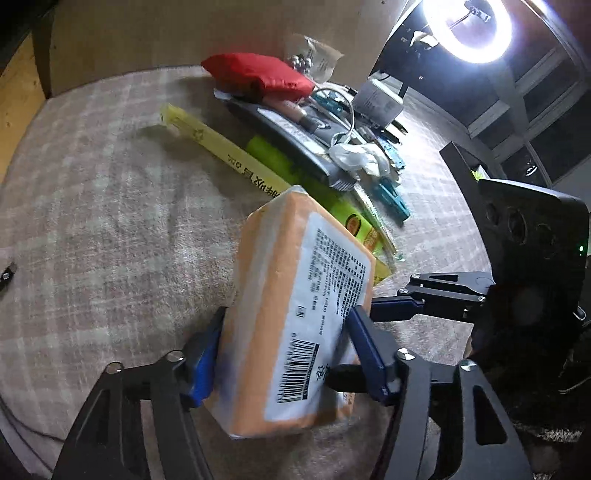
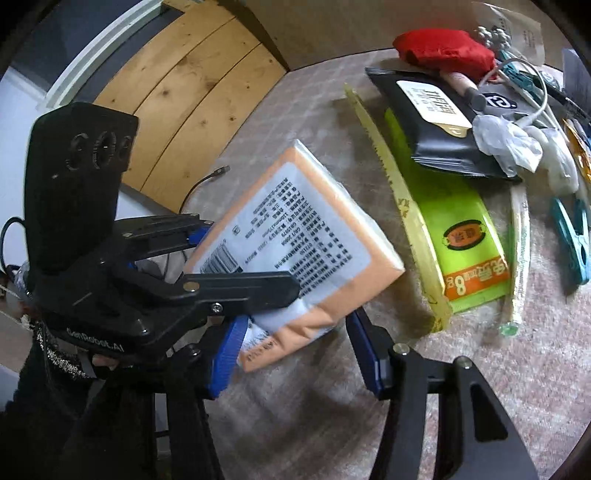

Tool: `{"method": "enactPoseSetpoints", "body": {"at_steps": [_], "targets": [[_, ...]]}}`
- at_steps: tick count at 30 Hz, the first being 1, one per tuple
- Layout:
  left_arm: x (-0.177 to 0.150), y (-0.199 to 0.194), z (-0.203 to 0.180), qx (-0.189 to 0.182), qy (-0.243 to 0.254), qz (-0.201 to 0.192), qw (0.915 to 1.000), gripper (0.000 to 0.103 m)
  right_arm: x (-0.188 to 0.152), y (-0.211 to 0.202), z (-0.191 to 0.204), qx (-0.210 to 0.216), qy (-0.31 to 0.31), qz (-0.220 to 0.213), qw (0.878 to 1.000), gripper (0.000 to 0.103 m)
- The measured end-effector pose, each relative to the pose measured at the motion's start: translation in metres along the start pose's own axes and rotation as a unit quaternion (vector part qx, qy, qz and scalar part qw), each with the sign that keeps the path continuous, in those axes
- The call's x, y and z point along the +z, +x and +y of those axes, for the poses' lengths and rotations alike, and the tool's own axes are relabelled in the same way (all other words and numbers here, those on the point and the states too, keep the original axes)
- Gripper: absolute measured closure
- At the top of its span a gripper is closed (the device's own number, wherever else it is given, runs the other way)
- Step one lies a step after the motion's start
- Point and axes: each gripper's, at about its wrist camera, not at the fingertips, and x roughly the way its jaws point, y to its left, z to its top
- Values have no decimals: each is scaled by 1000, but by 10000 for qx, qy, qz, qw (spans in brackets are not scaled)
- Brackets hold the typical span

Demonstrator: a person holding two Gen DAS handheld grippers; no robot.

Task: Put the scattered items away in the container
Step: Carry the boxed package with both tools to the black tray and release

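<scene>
An orange tissue pack (image 1: pixel 266 258) with a white printed label hangs tilted above the checked cloth (image 1: pixel 110 221). My left gripper (image 1: pixel 286 332) is shut on its barcode end, one blue pad against each long side. In the right wrist view the left gripper (image 2: pixel 247 258) reaches in from the left across the pack (image 2: pixel 332 229). My right gripper (image 2: pixel 295 325) straddles the pack's lower corner: the left pad touches it, and a narrow gap shows at the right pad. It also shows as the right gripper (image 1: pixel 391 299) at the pack's right edge.
Scattered on the cloth beyond lie a red pouch (image 1: pixel 258 75), a black packet (image 2: pixel 443 125), a green packet (image 2: pixel 465 236), a long yellow strip (image 1: pixel 221 151), a teal clip (image 2: pixel 572 240), crumpled plastic and a white cable. A brown cardboard wall (image 1: pixel 184 33) stands behind. A ring light (image 1: pixel 469 26) glares.
</scene>
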Motion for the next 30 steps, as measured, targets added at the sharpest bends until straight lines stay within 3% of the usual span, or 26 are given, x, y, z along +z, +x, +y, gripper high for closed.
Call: {"method": "enactPoseSetpoints", "body": {"at_steps": [1,8,14,21,30], "targets": [[-1,-4,-1,-11,-21,-53,10000,51,-1,-4,1,1,-19,-18,10000,49],[-5,-34,-25,-43,-120,-525,9985,53,-5,-45,13,84,-355,-399,9985,49],[8,-55,-79,19,216,-901,9957,53,-10,-104,10,-12,-593,-843,9947,49],[47,-46,-178,-135,770,-1214,9895,53,-31,-206,-36,-368,-559,-1438,9873,50],[102,22,-343,-701,1618,-1296,9758,54,-81,-350,-141,-1237,-98,-2096,9699,52]]}}
